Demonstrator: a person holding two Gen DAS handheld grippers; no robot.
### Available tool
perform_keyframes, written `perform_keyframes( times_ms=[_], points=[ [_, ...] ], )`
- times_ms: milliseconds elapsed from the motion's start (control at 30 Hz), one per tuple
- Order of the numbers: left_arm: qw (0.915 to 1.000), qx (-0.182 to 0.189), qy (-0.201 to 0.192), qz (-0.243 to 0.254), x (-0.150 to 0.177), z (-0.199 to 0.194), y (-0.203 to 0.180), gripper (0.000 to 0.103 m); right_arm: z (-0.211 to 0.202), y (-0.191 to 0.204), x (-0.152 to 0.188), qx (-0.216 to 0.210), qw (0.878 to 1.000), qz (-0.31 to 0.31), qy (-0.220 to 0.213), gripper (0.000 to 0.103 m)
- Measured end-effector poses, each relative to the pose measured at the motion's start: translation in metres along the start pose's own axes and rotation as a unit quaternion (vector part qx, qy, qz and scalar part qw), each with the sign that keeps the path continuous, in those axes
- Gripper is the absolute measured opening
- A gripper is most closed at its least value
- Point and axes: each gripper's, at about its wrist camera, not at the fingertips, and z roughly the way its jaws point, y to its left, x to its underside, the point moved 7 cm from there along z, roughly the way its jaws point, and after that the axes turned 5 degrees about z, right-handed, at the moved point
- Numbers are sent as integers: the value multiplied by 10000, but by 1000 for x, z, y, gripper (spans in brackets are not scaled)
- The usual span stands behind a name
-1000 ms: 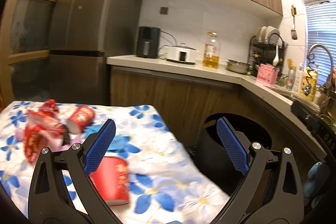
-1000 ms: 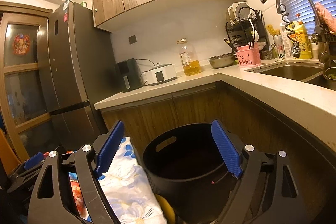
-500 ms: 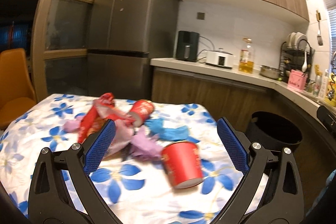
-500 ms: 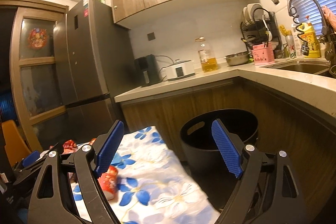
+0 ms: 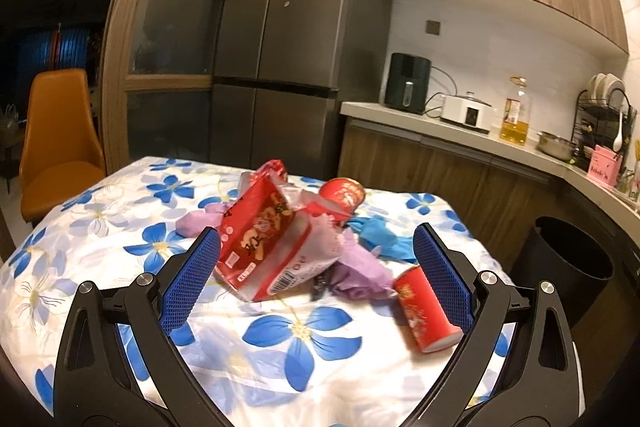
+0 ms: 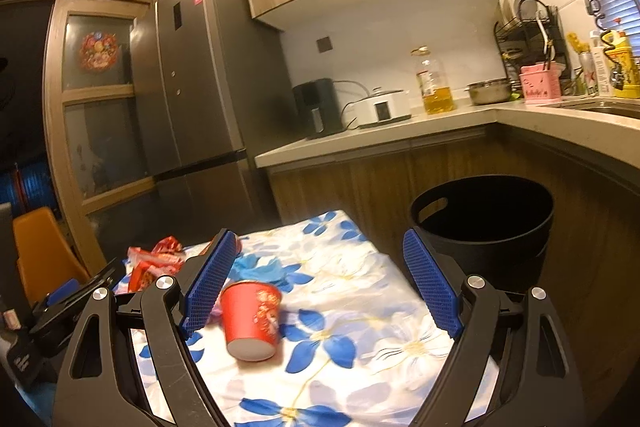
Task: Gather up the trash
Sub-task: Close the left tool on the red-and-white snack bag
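Both grippers are empty w/ jaws spread wide. The left gripper (image 5: pixel 316 279) points at the trash pile on the flowery tablecloth (image 5: pixel 100 227). The right gripper (image 6: pixel 320 287) has the near red cup (image 6: pixel 251 319) just inside its left pad, not touched.

Where the trash is, left view: big red snack bag (image 5: pixel 260 243) dead center. Purple crumpled paper (image 5: pixel 360 275) at 4 o'clock of it, touching. Blue glove (image 5: pixel 380 235) at 3 o'clock. A 2nd red cup (image 5: pixel 342 193) lies at 1 o'clock, behind the bag. The near cup lies on its side at 5 o'clock, close to the table edge. The black bin (image 6: pixel 484 227) stands on the floor, off the table's right side.

What could go wrong, my guess:
- Near cup is round and on its side. A bump from a pad could roll it off the edge, & it may miss the bin.
- Bag is open and floppy. Pinch one corner & it may sag, slip, or spill crumbs.
- Paper & glove sit under the bag, so a grab may drag them along, then drop them.
- Cloth is soft. Pads going too low could catch it & pull all the trash.
- Both grippers are near the same pile & could knock each other.
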Motion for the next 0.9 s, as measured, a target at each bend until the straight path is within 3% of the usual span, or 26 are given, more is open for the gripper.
perform_keyframes(
  times_ms=[200, 400, 500, 667, 767, 900],
  points=[
    [9994, 22, 185, -284, -5, 33, 10, 90, 14, 11, 14, -28, 9999, -86, 125, 83],
    [9979, 161, 435, -443, -13, 73, 10, 71, 29, 14, 26, -14, 9994, -147, 301, 83],
    [9964, 164, 623, -556, -12, 89, 13, 56, 37, 16, 33, -50, 9990, -143, 418, 83],
    [9919, 313, 1000, -722, 0, 110, 18, 22, 49, 25, 46, -191, 9977, -206, 612, 83],
    [9911, 399, 1021, -756, 8, 108, 21, 12, 58, 30, 57, -319, 9960, -228, 797, 83],
    [9931, 424, 847, -686, 11, 91, 26, 6, 69, 34, 69, -330, 9945, -254, 960, 83]
  ],
)
